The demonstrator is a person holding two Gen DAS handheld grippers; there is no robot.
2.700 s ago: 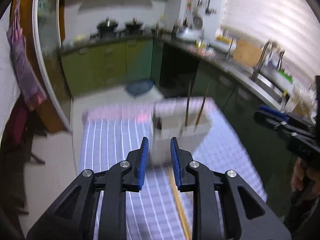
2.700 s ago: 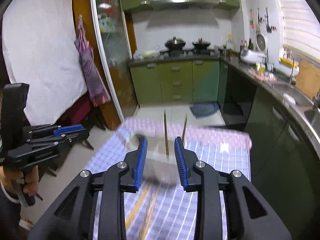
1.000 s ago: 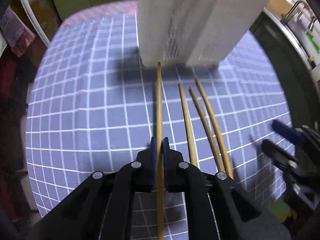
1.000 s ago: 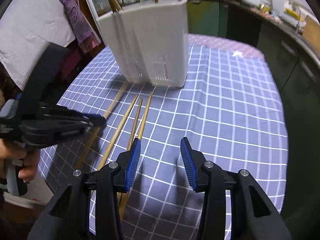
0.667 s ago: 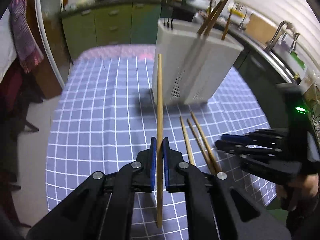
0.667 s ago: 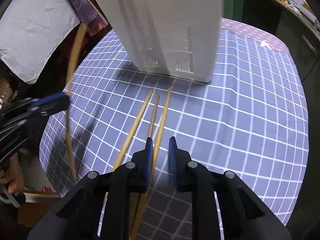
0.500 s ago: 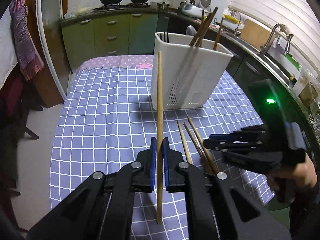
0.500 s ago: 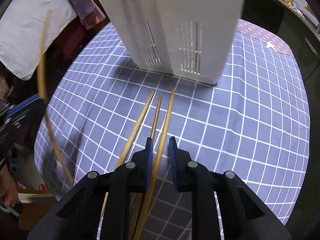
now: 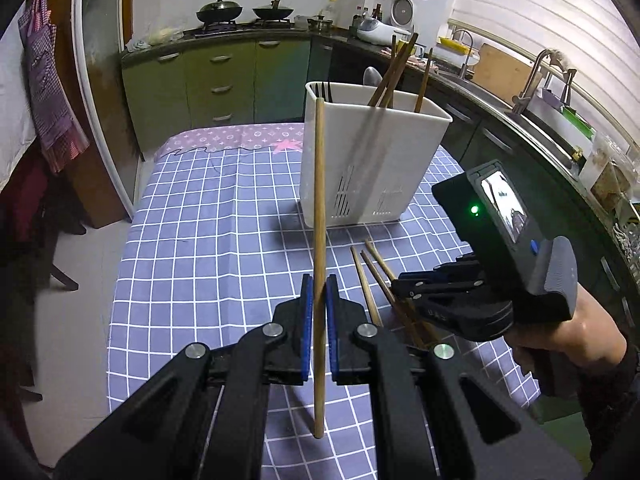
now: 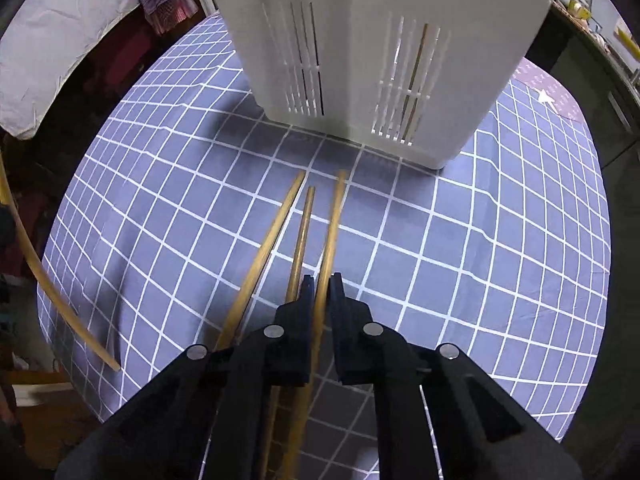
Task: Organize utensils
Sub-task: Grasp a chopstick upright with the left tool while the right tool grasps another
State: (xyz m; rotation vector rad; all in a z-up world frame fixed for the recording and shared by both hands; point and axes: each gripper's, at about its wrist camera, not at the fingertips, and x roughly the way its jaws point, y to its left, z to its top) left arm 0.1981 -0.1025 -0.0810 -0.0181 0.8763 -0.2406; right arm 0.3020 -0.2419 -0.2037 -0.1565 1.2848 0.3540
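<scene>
At the bottom centre of the left wrist view, the left tool [image 9: 319,300] is pressed together on a single chopstick [image 9: 319,216], which stands nearly upright in the frame: its lower end hangs below the blue pads near the bottom edge, its top reaches the rim height of the holder behind. Just right of it, at mid-right, the right tool [image 9: 416,292] is lowered over the loose chopsticks [image 9: 366,276] lying on the tabletop [image 9: 208,240], which is covered in a blue cloth with a white grid.

In the right wrist view, the right tool [image 10: 319,300] sits at bottom centre with its jaws pinched on the rightmost chopstick [image 10: 334,216] of three lying side by side on the cloth; whether that stick is lifted clear of the tabletop [image 10: 480,260] is hard to judge from this angle. The other two chopsticks [image 10: 280,224] lie just beside it to the left, their far tips converging toward the holder. At the left edge the stick held by the other tool shows as a curved line.

Farther back, at upper centre, stands the white utensil holder [image 9: 376,160] with slotted walls, upright on the cloth, holding several dark chopsticks [image 9: 394,68] that lean to the right. Beyond it, in the upper part of the frame, are green cabinets [image 9: 216,80] and a stove with two pans [image 9: 244,10].
</scene>
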